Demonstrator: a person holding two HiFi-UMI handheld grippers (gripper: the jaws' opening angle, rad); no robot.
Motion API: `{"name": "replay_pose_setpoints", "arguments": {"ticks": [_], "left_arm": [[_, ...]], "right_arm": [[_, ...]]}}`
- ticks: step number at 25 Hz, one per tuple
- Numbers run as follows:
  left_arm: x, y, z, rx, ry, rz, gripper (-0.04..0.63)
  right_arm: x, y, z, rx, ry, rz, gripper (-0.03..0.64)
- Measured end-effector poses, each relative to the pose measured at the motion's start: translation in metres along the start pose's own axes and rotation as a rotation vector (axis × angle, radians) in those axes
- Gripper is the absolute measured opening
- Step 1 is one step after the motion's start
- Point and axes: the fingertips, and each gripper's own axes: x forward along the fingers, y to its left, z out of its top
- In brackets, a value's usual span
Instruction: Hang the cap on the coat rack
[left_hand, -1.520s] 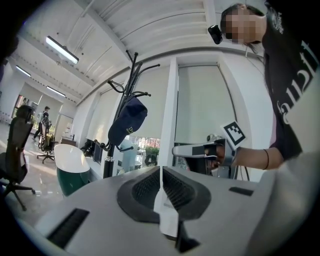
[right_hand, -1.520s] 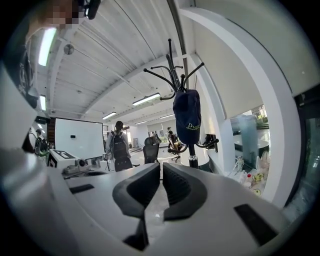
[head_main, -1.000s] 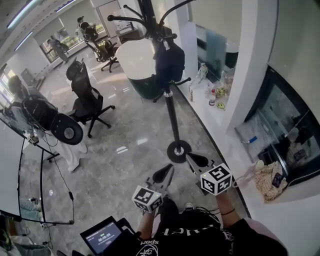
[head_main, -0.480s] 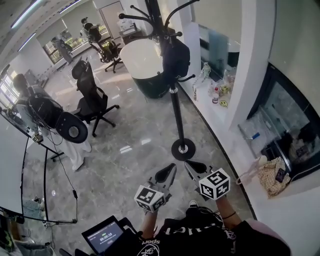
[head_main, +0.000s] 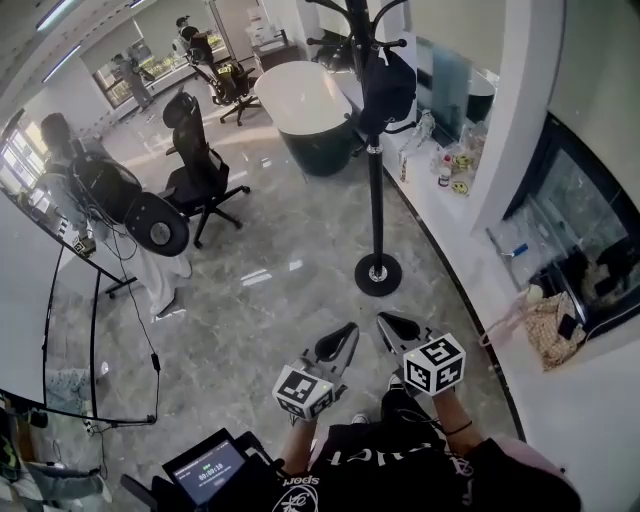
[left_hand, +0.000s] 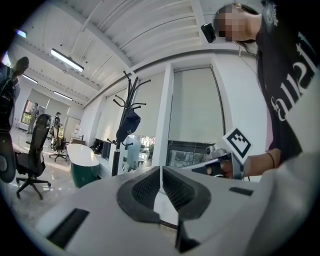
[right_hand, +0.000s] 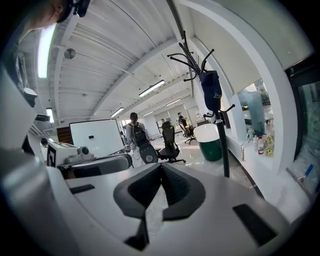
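The cap (head_main: 388, 88), dark with a small yellow mark on it, hangs on the coat rack (head_main: 375, 190), high on the black pole, just under the topmost hooks and against a lower hook. The rack stands upright on a round base on the grey polished floor (head_main: 270, 300), close to a white ledge (head_main: 430, 215) that runs along the windows on the right.

A few bottles (head_main: 444, 170) and small yellow items sit on the ledge beside the rack. Further along the ledge, nearer the person, lies a woven bag (head_main: 548, 330). Behind the rack is a white-topped dark green unit (head_main: 308, 118). A black office chair (head_main: 200, 180) stands to its left, and further left stands a person with a backpack (head_main: 115, 205). A whiteboard (right_hand: 97, 135) is near them. A small lit screen (head_main: 205, 470) sits at the wearer's lower left.

Both grippers are held low and side by side in front of the wearer's body, well apart from the rack. Only open floor lies between them and its base. The left gripper (head_main: 341, 343) has its jaws pressed together with nothing in them. The right gripper (head_main: 394, 326) is likewise closed and empty. From each gripper view the cap shows well above and beyond the jaw tips: up to the left for the left gripper, up to the right for the right one.
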Motion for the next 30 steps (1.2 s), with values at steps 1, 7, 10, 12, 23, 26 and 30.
{"name": "replay_pose_setpoints", "arguments": {"ticks": [1,7,10,12,23,26,30], "left_arm": [[-0.012,-0.002,0.0,0.0,-0.002,-0.002,0.006],[-0.068,-0.017,-0.011,-0.001,0.006,-0.042,0.006],[-0.084,-0.026,-0.014,-0.008,0.004,-0.064,0.006],[-0.09,-0.031,-0.014,-0.011,-0.001,-0.079,0.006],[-0.099,-0.065,-0.013,-0.006,-0.03,-0.117,0.006],[-0.099,-0.075,-0.01,0.001,-0.029,-0.107,0.006],[-0.093,-0.1,-0.009,0.002,-0.03,-0.092,0.006]], "right_arm": [[-0.002,0.011,-0.004,0.002,-0.002,-0.005,0.017],[-0.022,0.062,-0.031,0.027,-0.013,-0.049,0.017],[-0.036,0.077,-0.045,0.038,-0.011,-0.079,0.017],[-0.045,0.083,-0.049,0.041,-0.016,-0.097,0.017],[-0.082,0.084,-0.045,0.009,-0.055,-0.155,0.017],[-0.094,0.083,-0.039,0.007,-0.069,-0.146,0.017],[-0.119,0.08,-0.042,0.009,-0.066,-0.132,0.017]]}}
